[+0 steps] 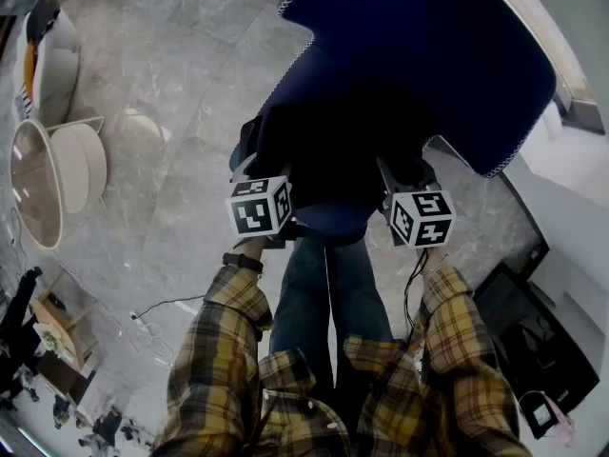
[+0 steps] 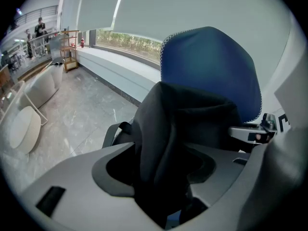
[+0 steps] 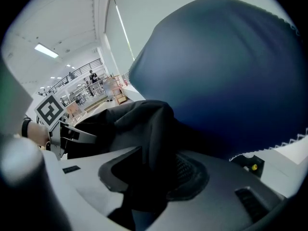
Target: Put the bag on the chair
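A black bag (image 1: 324, 150) rests on the seat of a dark blue chair (image 1: 419, 55), against its high rounded back. My left gripper (image 1: 271, 169) is at the bag's left side and my right gripper (image 1: 404, 174) at its right side. In the left gripper view a fold of the bag (image 2: 192, 124) stands between the jaws of my left gripper (image 2: 161, 172), with dark gaps beside it, so the jaws are open. In the right gripper view the bag (image 3: 139, 124) hangs between the spread jaws of my right gripper (image 3: 154, 177), with a gap at the left pad. Behind it rises the chair (image 3: 226, 76).
White round seats and a low table (image 1: 57, 169) stand on the marble floor at the left. A cable (image 1: 152, 317) lies on the floor near my left side. A dark flat case (image 1: 519, 331) lies at the right. A window ledge (image 2: 115, 71) runs behind the chair.
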The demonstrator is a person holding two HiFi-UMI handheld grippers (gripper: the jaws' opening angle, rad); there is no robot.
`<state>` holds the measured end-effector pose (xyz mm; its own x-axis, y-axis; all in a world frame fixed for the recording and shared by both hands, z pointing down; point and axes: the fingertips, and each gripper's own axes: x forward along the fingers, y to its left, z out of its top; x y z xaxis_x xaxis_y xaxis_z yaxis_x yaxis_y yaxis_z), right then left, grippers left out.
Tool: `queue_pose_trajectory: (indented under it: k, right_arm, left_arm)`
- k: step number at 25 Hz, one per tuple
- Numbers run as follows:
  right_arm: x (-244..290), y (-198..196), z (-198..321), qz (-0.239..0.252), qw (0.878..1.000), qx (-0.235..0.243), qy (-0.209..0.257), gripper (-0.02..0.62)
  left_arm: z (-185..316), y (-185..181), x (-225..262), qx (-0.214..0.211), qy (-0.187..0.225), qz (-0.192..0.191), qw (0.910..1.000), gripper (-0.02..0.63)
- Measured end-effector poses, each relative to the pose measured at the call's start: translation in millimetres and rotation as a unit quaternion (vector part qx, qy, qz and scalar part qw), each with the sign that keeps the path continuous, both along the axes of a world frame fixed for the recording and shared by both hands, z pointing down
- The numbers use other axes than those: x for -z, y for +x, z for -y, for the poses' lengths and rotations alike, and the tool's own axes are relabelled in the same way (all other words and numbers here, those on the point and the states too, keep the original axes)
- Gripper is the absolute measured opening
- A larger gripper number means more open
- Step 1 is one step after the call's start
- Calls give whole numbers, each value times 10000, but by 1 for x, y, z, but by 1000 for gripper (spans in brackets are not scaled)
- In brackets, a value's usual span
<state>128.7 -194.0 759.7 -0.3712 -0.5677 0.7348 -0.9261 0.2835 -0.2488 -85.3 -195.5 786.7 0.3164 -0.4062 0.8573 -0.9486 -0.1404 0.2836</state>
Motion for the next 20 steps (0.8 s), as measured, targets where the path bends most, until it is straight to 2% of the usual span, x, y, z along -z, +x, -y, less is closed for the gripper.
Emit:
queue_pose_trajectory:
  k: [4,10,20]
  right_arm:
    - [7,3,2,-105,9998,-44,141,183]
    - [15,12,1,-98,9995,-251,180,216]
    - [38,26,-2,166,9976,-643,172,218]
  left_arm:
    - [2,-4,6,-34,74,78,9999,278]
    - [2,-10,19,45,189,96,9998,282]
    - [1,-22,49,366,391,75,9985,282]
